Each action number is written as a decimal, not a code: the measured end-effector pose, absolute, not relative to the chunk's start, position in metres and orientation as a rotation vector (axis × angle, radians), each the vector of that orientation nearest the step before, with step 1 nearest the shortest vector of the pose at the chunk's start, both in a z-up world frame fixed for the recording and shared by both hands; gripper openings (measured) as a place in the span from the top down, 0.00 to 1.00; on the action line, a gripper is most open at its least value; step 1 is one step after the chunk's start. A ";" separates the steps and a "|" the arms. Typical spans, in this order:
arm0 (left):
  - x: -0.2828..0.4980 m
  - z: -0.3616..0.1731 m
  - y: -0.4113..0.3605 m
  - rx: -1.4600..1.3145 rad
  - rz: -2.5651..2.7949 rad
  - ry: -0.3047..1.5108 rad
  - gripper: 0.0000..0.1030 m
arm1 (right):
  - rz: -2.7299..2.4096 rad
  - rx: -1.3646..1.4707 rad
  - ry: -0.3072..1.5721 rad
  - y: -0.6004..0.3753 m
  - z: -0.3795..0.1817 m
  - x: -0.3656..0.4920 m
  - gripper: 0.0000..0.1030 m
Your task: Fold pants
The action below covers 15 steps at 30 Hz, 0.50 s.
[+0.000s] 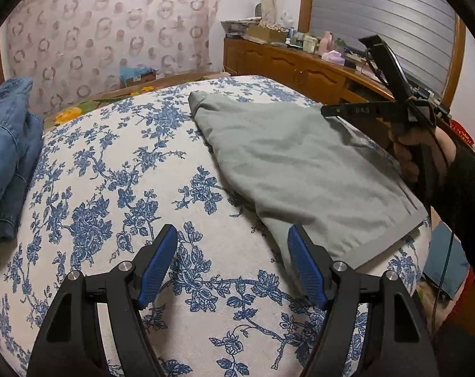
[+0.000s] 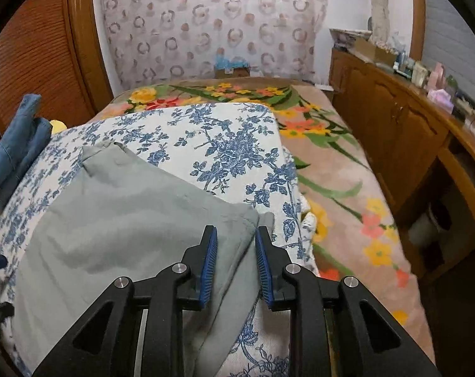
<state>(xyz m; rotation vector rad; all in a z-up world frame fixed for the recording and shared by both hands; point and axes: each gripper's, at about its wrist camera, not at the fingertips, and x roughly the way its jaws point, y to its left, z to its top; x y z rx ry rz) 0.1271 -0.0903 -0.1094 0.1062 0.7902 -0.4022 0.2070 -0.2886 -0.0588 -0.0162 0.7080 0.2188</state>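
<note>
Grey pants (image 1: 300, 169) lie folded flat on the blue-flowered bed cover (image 1: 111, 188). My left gripper (image 1: 234, 245) stands open just above the cover at the near left edge of the pants, nothing between its blue pads. In the right wrist view my right gripper (image 2: 235, 251) is over the near right corner of the pants (image 2: 127, 220). Its jaws are a little apart; the cloth edge runs between the pads, which do not press on it. The left wrist view also shows the hand (image 1: 407, 157) that holds the right gripper at the pants' right side.
Folded blue jeans (image 1: 8, 157) (image 2: 11, 154) sit at the left edge of the bed. A flower-patterned blanket (image 2: 331, 163) covers the bed to the right of the cover (image 2: 231, 144). A wooden cabinet (image 2: 394, 132) with clutter on top runs along the right wall.
</note>
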 end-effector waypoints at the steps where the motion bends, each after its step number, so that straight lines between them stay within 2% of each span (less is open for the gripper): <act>1: 0.127 -0.108 -0.091 0.109 -0.400 0.785 0.28 | 0.221 -0.018 0.711 -0.289 -0.059 0.209 0.75; 3: 0.128 -0.109 -0.091 0.111 -0.397 0.783 0.28 | 0.243 -0.015 0.725 -0.290 -0.059 0.212 0.82; 5: 0.128 -0.110 -0.091 0.112 -0.397 0.788 0.28 | 0.251 -0.020 0.734 -0.291 -0.059 0.213 0.94; 7: 0.128 -0.110 -0.091 0.110 -0.397 0.788 0.28 | 0.240 -0.026 0.714 -0.293 -0.056 0.212 0.97; 15: 0.129 -0.112 -0.090 0.101 -0.395 0.794 0.28 | 0.137 -0.059 0.692 -0.303 -0.056 0.212 0.98</act>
